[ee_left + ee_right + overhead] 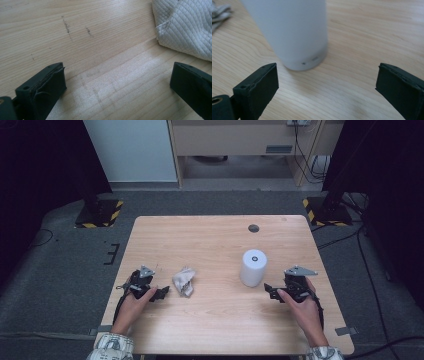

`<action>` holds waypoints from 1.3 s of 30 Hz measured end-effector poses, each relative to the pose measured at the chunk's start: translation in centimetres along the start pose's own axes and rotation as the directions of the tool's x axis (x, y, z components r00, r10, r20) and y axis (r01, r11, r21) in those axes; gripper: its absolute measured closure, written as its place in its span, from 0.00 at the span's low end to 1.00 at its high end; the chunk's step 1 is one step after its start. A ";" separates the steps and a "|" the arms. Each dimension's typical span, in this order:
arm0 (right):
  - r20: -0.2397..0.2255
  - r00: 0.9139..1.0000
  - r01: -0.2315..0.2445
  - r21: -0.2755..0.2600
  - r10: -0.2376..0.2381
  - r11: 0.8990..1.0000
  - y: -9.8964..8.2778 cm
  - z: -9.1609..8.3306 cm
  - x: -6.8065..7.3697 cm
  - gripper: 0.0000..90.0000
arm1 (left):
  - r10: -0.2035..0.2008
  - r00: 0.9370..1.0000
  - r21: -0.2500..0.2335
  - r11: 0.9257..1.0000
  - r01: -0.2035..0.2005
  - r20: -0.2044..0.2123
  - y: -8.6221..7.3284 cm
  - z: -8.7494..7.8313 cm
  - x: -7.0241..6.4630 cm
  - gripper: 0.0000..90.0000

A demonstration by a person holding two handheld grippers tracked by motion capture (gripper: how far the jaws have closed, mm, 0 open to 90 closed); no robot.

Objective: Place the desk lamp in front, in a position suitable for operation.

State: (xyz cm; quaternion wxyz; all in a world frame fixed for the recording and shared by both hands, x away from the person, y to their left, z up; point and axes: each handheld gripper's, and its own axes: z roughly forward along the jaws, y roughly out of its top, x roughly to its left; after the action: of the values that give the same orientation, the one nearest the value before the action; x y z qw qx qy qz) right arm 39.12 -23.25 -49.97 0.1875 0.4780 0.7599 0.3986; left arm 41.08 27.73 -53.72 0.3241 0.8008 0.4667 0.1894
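Two grippers poised, jaws wide apart and empty: we judge ourselves mid-approach, the left gripper (161, 293) short of the crumpled white cloth (184, 280), the right gripper (269, 290) needing to advance around the white cylinder (253, 267) just ahead.

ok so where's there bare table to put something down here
The far half of the table, beyond the crumpled cloth and the white cylinder, is bare except for a small dark disc. The stretch between cloth and cylinder is free too. Tightest spots: left gripper beside the cloth, right gripper beside the cylinder.
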 end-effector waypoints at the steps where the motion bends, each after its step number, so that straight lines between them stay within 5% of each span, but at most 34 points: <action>1: -0.010 1.000 -0.004 -0.010 0.004 1.000 0.2 0.0 0.3 0.05 | 0.000 1.000 0.000 1.000 0.000 0.000 0.0 0.0 0.0 0.00; 14: -0.045 0.996 0.078 -0.019 -0.079 0.997 4.4 0.5 2.7 0.05 | 0.003 1.000 0.001 1.000 -0.003 0.003 0.0 0.0 -0.1 0.00; 19: -0.057 0.987 0.150 0.030 -0.149 0.988 6.5 1.6 3.7 0.04 | 0.004 1.000 0.001 1.000 -0.004 0.004 0.0 0.0 -0.1 0.00; 26: -0.056 0.984 0.176 0.098 -0.171 0.980 8.4 3.3 3.9 0.04 | 0.005 1.000 0.001 1.000 -0.005 0.006 0.0 0.0 -0.1 0.00; 39: -0.086 0.978 0.200 0.147 -0.189 0.969 9.7 4.8 3.8 0.10 | 0.006 1.000 0.001 1.000 -0.006 0.007 0.0 0.0 -0.1 0.00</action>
State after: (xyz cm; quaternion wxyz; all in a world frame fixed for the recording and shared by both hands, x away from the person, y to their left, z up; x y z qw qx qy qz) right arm 46.14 -15.65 -44.91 0.1608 0.3998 0.8380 0.3348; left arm 41.00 27.65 -53.71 0.3248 0.8031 0.4631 0.1874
